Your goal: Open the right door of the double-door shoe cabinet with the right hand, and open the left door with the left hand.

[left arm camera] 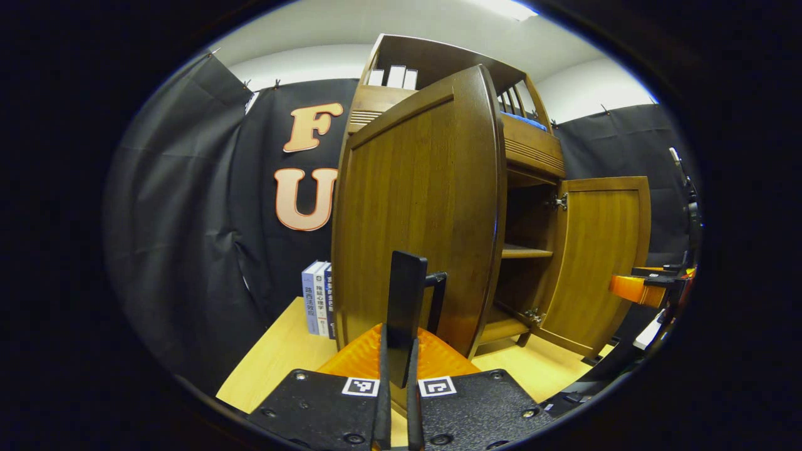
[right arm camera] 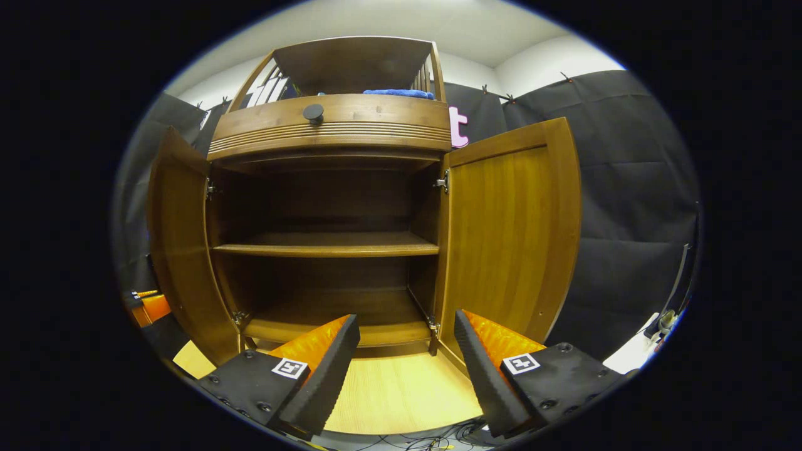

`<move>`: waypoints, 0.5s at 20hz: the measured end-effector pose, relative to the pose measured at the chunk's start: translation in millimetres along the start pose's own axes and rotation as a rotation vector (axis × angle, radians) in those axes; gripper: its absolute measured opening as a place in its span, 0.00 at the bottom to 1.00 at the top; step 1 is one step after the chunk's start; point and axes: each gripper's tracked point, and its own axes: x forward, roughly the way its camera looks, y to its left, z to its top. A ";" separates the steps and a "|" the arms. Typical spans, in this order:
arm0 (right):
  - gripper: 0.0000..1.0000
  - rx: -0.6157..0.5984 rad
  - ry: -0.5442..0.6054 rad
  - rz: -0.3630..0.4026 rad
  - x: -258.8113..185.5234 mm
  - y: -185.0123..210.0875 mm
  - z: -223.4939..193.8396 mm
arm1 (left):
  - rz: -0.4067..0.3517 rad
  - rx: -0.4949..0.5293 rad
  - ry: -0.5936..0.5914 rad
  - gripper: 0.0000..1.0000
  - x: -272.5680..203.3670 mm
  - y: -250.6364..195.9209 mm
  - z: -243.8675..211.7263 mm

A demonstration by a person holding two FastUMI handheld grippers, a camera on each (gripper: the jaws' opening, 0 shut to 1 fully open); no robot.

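the left gripper [left arm camera: 406,326] has its fingers drawn together on the dark handle [left arm camera: 435,299] of the left door [left arm camera: 413,213], one finger in front of it, though whether both press on it cannot be told. the right gripper [right arm camera: 407,351] hangs with its fingers spread wide and holds nothing, in front of the open shoe cabinet [right arm camera: 332,125], apart from it. the cabinet stands on a light wooden table [right arm camera: 401,394] with both doors swung out; the right door [right arm camera: 510,232] stands wide at the right side. inside, a middle shelf [right arm camera: 326,244] and a bottom shelf [right arm camera: 338,313] lie bare. above sits a drawer front with a round dark knob [right arm camera: 313,113], and a blue cloth [right arm camera: 398,93] lies on top. some books [left arm camera: 318,297] stand upright just beside the left door.
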 end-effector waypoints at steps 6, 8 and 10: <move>1.00 -0.006 -0.005 0.031 6.7 17.6 1.4 | 0.039 -0.013 0.003 0.04 -11.6 30.8 0.0; 0.98 -0.009 -0.006 0.041 7.0 23.3 1.6 | 0.051 -0.012 0.005 0.02 -13.1 38.7 0.5; 0.93 -0.011 -0.009 0.049 6.0 26.6 3.8 | 0.060 -0.019 0.008 0.04 -14.8 46.2 1.0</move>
